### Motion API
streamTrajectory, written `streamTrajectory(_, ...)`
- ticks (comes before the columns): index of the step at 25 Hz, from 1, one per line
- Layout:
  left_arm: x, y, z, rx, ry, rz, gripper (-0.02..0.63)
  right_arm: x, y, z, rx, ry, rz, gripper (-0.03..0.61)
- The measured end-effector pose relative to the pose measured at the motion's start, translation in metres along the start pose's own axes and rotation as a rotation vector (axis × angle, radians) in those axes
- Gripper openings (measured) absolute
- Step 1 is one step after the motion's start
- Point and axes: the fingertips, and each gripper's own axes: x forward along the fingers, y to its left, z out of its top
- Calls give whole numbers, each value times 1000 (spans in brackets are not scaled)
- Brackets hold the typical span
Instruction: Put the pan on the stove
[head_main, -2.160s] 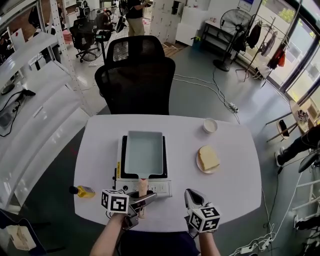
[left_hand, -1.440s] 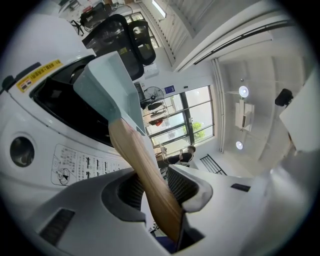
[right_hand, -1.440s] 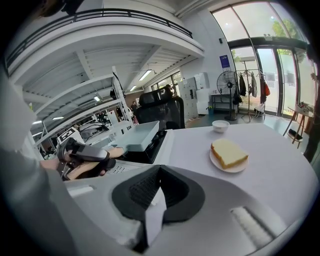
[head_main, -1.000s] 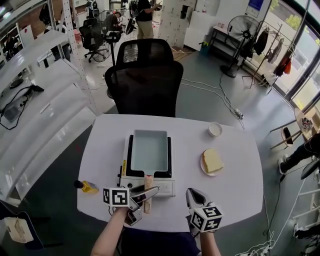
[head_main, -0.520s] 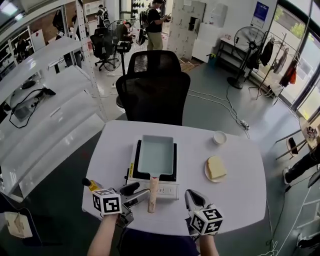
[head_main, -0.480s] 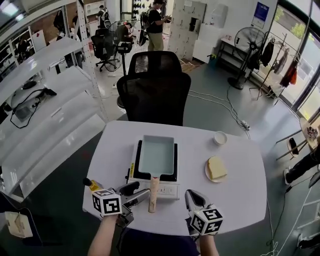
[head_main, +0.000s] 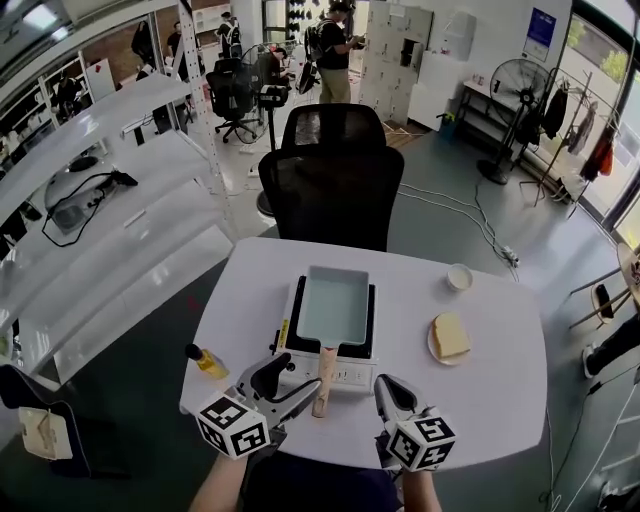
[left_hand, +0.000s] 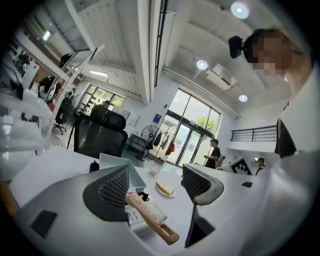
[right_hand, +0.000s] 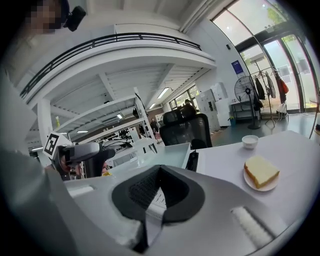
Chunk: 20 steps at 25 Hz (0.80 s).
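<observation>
Rectangular pale blue pan (head_main: 336, 305) flat on top of the portable stove (head_main: 345, 373), mid white table (head_main: 480, 390). Wooden handle (head_main: 323, 380) out over the stove's front control panel, toward the near table edge.

Left gripper (head_main: 292, 384) just left of the handle end, raised and tilted, marker cube toward the camera. Claw released: in the left gripper view, jaws wide apart, ribbed pads (left_hand: 116, 187) facing each other, nothing clamped. Handle visible low in that view, passing behind the left pad and down across the gap, not touched by either pad as far as can be seen.

Right gripper (head_main: 392, 394) at the near table edge, right of the handle, apart from it. Claw clenched: right gripper view shows pads pressed together in a closed V, nothing between them. Pan and stove ahead of it in that view, left gripper off to the left.

Right of the stove: plate (head_main: 436, 349) with a slice of bread (head_main: 450, 334). Farther back right: small white cup (head_main: 459, 277), well apart from the stove. Yellow bottle (head_main: 207, 361) lying near the left table edge. Black office chair (head_main: 335, 180) at the far side of the table. White shelving (head_main: 110, 230) on the left, standing fan (head_main: 507, 85) at far right.
</observation>
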Motion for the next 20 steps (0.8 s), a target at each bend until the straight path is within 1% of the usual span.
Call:
streamTrajectory(2,-2,-5,-1,48,-5,25,330,-1,6,9,-12,-31,19,2)
streamTrajectory(5,-6,-6,-5,40,-13,42,330,-5,15,21,-44,-74,39,2)
streamTrajectory(8,-9,-1,-13,40,-8,46,327,-8,17,25,-70,-84,39,2)
streamTrajectory(11,-14,8,-21,48,5,69,297,-11,17,24,-71,-87,38,2)
streamTrajectory(14,-20,13,-26,55,23,89,236,-14,16,21,-83,-82,29,2)
streamTrajectory(15,-21,14,-28,57,27,91,201,-14,16,20,-85,-80,28,2)
streamTrajectory(17,-22,14,-29,58,29,93,106,-16,17,18,-89,-76,30,2)
streamTrajectory(20,-20,14,-28,53,29,92,40,-16,19,18,-102,-72,36,2)
